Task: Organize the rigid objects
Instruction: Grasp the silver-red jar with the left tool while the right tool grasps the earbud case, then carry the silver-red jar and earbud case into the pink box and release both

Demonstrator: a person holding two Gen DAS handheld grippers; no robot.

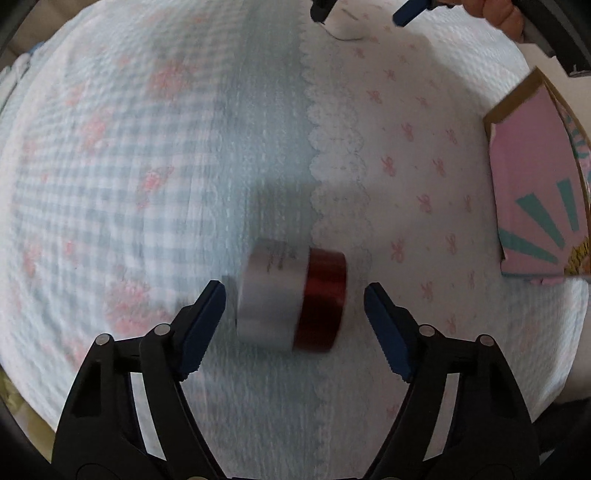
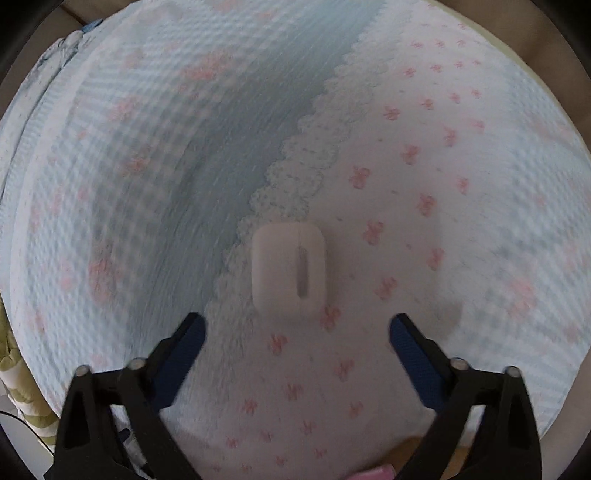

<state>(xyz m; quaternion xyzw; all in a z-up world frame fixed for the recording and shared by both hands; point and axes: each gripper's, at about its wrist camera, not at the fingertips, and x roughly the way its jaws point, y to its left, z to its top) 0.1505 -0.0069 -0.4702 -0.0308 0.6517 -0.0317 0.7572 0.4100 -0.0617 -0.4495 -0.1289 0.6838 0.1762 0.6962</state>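
Observation:
A small jar (image 1: 291, 299) with a silver lid and a red body lies on its side on the bedspread. My left gripper (image 1: 295, 291) is open with the jar between its blue fingers (image 1: 205, 325), touching neither. A white earbud case (image 2: 288, 271) lies flat on the bedspread just ahead of my right gripper (image 2: 295, 325), which is open and empty. The right gripper also shows at the top of the left wrist view (image 1: 364, 11), above the white case (image 1: 347, 31).
A pink box (image 1: 535, 192) with teal rays lies on the right of the bedspread (image 1: 147, 166). The bedspread is blue gingham on the left and white with pink bows on the right. A green quilt edge (image 2: 22, 398) shows at lower left.

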